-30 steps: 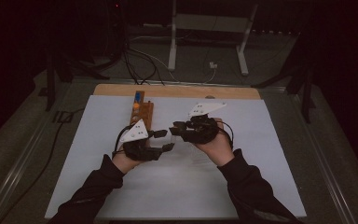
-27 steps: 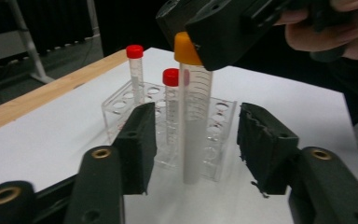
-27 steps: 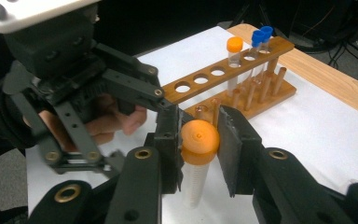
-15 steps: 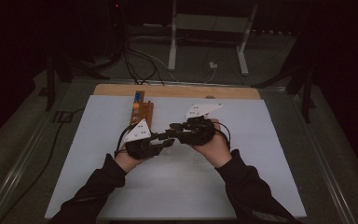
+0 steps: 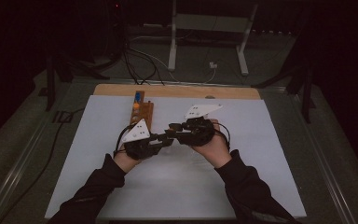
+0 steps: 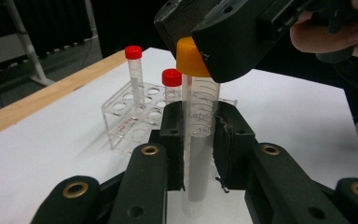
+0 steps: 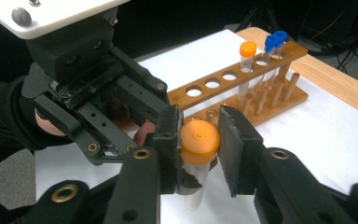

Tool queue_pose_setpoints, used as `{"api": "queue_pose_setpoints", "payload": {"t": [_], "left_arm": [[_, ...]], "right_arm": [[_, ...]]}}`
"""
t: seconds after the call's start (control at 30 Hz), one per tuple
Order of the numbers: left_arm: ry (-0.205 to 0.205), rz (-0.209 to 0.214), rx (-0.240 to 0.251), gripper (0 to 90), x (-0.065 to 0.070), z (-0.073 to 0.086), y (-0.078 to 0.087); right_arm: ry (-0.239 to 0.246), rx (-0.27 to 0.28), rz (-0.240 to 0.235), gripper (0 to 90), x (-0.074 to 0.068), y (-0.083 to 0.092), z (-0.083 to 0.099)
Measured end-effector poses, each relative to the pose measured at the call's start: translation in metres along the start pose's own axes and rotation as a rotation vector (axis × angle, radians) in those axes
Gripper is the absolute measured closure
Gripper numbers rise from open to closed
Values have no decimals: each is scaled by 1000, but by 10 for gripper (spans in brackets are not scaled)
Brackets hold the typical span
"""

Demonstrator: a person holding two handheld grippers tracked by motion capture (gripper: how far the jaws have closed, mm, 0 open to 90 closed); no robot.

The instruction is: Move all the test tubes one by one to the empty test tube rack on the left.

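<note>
Gripping clear plastic tube (image 6: 200, 140), left claw (image 6: 199, 144) clamped; right claw (image 7: 199, 140) loosening around orange cap (image 7: 199, 142).

A white sheet (image 5: 177, 186) covers the wooden table (image 5: 177, 90); a wooden tube rack (image 5: 141, 111) stands on the sheet at eleven o'clock.

tube (image 6: 199, 140): clear, graduated | cap (image 7: 199, 142): orange, on | pose: upright | place: above white sheet

The left tool (image 6: 199, 140) has clamped onto the tube (image 6: 200, 135); the right tool's (image 7: 199, 140) jaws have just been opening around its orange cap (image 7: 198, 142).
</note>
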State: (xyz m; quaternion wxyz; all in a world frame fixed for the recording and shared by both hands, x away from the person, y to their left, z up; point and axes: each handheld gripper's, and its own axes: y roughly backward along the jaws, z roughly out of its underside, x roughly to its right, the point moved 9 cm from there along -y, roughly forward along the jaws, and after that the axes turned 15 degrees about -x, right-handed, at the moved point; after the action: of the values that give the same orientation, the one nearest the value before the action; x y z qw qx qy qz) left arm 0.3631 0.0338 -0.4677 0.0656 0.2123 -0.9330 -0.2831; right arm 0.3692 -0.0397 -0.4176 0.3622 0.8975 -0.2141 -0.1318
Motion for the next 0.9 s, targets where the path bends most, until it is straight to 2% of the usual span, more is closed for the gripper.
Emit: {"api": "queue_pose_setpoints", "payload": {"t": [0.23,0.53,0.63,0.7,0.9], "left_arm": [[25,-39,17,761,-11,-2,12],[64,-114,42,761,-37,-7,40],[85,-140,51,762,-48,-7,49],[94,-167,52,761,-56,-7,54],[133,-228,60,762,-76,-6,66]], "right_arm": [[-35,93,14,385,3,15,-4],[-76,139,41,142,8,28,13],[-83,143,45,85,9,33,22],[-78,144,28,28,8,36,27],[-94,159,45,0,10,46,41]]}}
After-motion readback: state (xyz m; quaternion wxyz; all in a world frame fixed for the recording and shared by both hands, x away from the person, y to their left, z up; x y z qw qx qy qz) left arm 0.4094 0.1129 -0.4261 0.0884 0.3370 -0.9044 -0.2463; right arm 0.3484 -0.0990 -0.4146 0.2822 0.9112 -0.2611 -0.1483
